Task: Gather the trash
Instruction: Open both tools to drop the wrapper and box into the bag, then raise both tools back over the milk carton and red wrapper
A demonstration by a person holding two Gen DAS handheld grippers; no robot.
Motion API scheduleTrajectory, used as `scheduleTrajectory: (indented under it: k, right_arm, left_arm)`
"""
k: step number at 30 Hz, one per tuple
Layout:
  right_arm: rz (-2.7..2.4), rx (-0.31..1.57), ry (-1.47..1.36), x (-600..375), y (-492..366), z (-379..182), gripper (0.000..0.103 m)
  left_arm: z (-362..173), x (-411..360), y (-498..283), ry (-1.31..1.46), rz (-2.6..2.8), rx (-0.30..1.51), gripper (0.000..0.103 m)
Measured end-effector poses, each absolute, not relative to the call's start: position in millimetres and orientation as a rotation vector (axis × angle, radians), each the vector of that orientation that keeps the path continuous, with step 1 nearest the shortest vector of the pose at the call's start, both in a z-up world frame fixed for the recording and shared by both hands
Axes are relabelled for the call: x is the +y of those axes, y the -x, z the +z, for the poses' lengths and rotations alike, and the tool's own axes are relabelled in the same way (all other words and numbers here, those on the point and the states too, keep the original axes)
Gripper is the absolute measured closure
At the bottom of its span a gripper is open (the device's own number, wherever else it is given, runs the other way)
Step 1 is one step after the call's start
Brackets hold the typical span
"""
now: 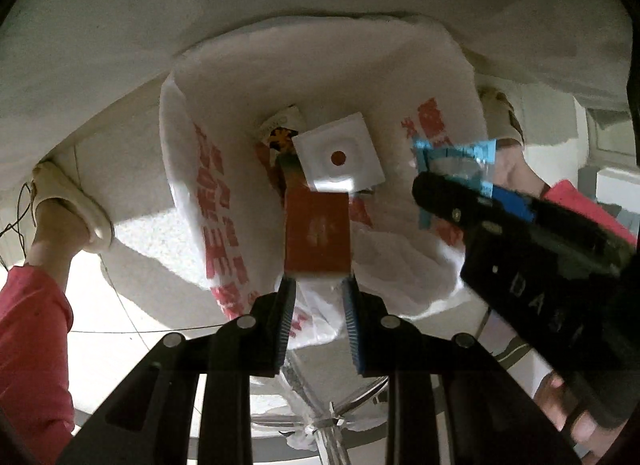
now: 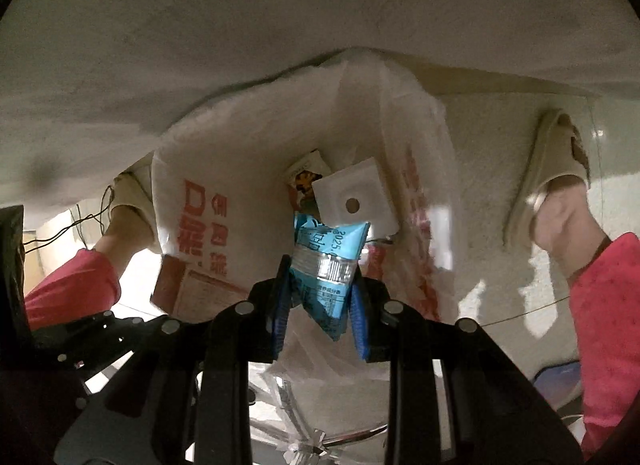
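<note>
A white plastic bag with red print (image 1: 208,193) hangs open below both grippers; it also shows in the right wrist view (image 2: 208,201). Inside lie a white square lid with a red dot (image 1: 340,153) and a small printed packet (image 1: 280,133). My left gripper (image 1: 318,285) is shut on an orange-brown box (image 1: 317,233) held over the bag's mouth. My right gripper (image 2: 318,297) is shut on a blue snack wrapper (image 2: 326,261) over the bag; it shows in the left wrist view (image 1: 452,193) at right.
The person's feet in beige slippers (image 2: 560,161) stand on both sides of the bag on a pale floor (image 1: 280,5). A chrome chair base (image 1: 332,421) lies under the bag. Thin cables (image 2: 80,221) run at left.
</note>
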State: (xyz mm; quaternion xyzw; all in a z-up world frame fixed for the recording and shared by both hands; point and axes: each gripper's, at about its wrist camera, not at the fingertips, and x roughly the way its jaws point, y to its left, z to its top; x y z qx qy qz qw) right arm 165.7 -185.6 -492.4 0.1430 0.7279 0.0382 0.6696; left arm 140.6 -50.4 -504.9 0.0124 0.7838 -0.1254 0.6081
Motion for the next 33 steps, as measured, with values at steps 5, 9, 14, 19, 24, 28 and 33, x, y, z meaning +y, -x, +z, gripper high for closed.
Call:
scheduleTrajectory:
  k: [5,9,14,19,24,28,33]
  right_arm:
    - [0.083,1.641,-0.283,-179.3,-167.8,-499.1,0.060]
    - [0.070,1.655,-0.275,-180.6,-164.2,-502.6,0.056]
    - [0.052,1.657,-0.186,-183.0,-150.1,-483.6,0.045]
    - [0.060,1.531,-0.045,-169.0,-131.3,-422.1,0.018]
    - [0.056,1.433,-0.041,-166.1,-118.7,-362.3,0.010]
    - [0.108,1.436,-0.105,-173.9,-118.4,-321.4,0.010]
    - [0.153,1.312,-0.048,-176.0,-126.8,-246.5,0.010]
  left_arm:
    - [-507.9,-42.0,-145.6,0.025,-0.247,1.817,0.055]
    - [-506.9,-34.8,-141.1,0.030,-0.185,1.823,0.035]
    - [-499.3,-15.4,-133.0,0.047,-0.073,1.838,0.032]
    - [-462.5,-1.1,-126.3,0.074,-0.027,1.780,0.032]
    - [-395.4,0.5,-117.1,-0.033,-0.117,1.560,0.028]
    - [-353.4,6.6,-112.7,-0.105,-0.193,1.508,0.023]
    - [-294.9,20.8,-127.2,-0.155,-0.245,1.471,0.020]
